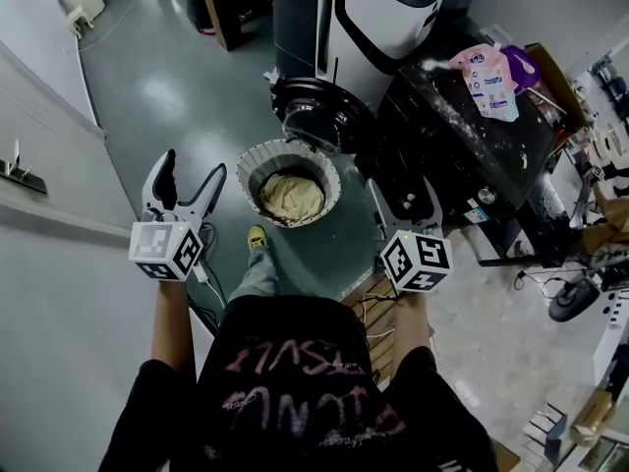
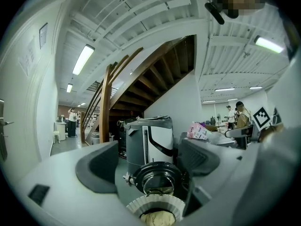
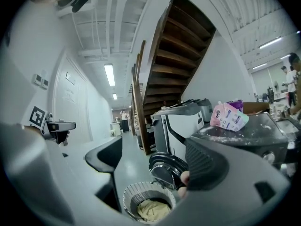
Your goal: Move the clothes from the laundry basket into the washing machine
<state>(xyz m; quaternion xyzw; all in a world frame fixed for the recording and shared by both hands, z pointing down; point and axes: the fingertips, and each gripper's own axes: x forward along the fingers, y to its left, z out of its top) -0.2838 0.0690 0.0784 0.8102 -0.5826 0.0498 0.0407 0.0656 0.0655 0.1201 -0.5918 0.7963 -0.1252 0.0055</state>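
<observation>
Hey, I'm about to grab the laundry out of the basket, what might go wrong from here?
The open washer door hangs right by the basket rim, so a lifted garment could snag on it. The beige cloth lies deep in the basket; the open left tool or right tool may pinch only a fold and drop it. Loose cables by the feet could trip you.
</observation>
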